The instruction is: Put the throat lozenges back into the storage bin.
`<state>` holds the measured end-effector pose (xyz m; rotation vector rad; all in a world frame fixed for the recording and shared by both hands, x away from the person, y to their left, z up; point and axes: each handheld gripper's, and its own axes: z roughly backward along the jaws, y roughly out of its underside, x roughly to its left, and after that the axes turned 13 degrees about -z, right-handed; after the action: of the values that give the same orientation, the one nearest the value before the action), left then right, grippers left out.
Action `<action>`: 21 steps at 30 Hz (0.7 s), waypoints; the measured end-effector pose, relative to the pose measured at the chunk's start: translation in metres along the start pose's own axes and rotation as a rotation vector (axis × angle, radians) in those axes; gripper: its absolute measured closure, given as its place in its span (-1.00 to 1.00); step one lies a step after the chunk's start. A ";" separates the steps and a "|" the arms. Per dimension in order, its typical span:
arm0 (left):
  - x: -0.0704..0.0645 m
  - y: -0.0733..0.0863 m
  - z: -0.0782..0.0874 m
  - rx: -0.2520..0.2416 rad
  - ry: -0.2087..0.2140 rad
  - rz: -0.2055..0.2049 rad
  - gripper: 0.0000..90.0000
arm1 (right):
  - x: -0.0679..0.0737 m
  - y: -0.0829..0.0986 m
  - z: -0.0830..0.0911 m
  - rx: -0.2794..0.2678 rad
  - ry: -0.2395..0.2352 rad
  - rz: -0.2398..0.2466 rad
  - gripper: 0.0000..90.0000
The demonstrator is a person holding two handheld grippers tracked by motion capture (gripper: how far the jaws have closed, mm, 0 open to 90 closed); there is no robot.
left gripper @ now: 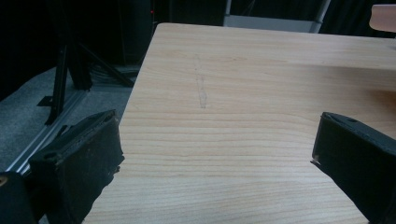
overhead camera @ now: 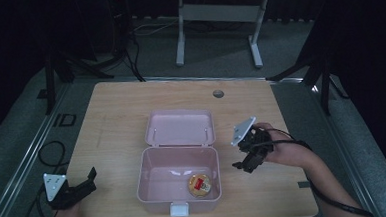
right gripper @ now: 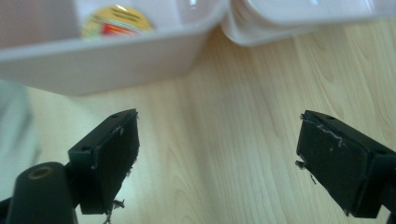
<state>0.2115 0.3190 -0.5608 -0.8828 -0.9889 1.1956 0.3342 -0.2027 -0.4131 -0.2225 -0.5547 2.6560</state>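
Box (overhead camera: pixel 157 183): pink, lid (overhead camera: pixel 179 127) folded back flat, just ahead of right fingers.
Tin (overhead camera: pixel 200 185): round, yellow-topped, already inside the box, near corner closest to right fingers.
Right gripper (overhead camera: pixel 246 162): fingers spread wide, empty, just beside box wall.
Left gripper (overhead camera: pixel 87 180): fingers wide, empty, well apart over bare table (overhead camera: pixel 116 117).
Left to do: likely closing lid and latch (overhead camera: pixel 179 209).
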 end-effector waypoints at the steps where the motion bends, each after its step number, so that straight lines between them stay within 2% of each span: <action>1: 0.000 0.000 0.000 0.000 0.000 0.000 -0.96 | -0.003 0.005 -0.003 -0.008 -0.004 -0.019 -0.72; 7: 0.000 0.000 0.000 0.000 -0.002 -0.004 -0.96 | -0.014 0.034 -0.023 -0.054 0.033 -0.081 -0.72; 13: 0.000 0.000 0.000 -0.001 -0.001 -0.003 -0.96 | -0.024 0.064 -0.044 -0.144 0.092 -0.180 -0.72; 16: 0.000 0.000 0.000 -0.002 0.000 -0.005 -0.96 | -0.028 0.079 -0.054 -0.170 0.088 -0.239 -0.72; 19: 0.000 0.000 0.000 0.000 0.003 -0.008 -0.96 | -0.031 0.093 -0.064 -0.191 0.104 -0.275 -0.72; 21: 0.000 0.000 0.000 0.000 0.003 -0.009 -0.96 | -0.033 0.103 -0.067 -0.242 0.125 -0.311 -0.72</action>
<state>0.2115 0.3186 -0.5608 -0.8789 -0.9896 1.1866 0.3419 -0.2789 -0.5145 -0.3403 -0.7998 2.2575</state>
